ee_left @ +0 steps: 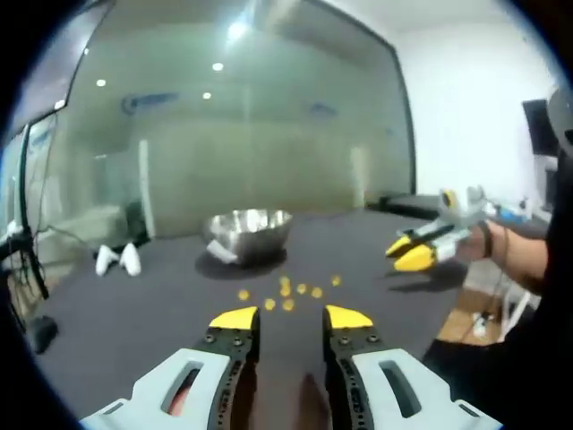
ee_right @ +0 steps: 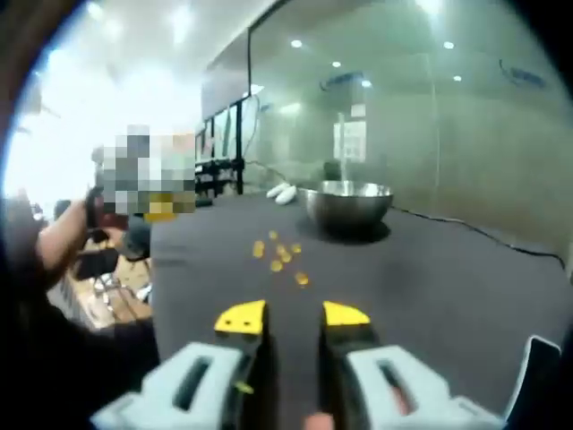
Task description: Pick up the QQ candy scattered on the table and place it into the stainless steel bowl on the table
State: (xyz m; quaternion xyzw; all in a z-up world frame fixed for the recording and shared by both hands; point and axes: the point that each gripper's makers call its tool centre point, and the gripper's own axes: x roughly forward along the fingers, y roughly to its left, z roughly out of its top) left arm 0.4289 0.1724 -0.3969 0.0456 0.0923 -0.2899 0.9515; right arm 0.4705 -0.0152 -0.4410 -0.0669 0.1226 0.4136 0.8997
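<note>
Left gripper jaws apart, empty | QQ candy just above its tips, centre frame | right gripper mid-right, farther off, gap unclear | stainless steel bowl beyond.

Open tabletop before bowl
</note>
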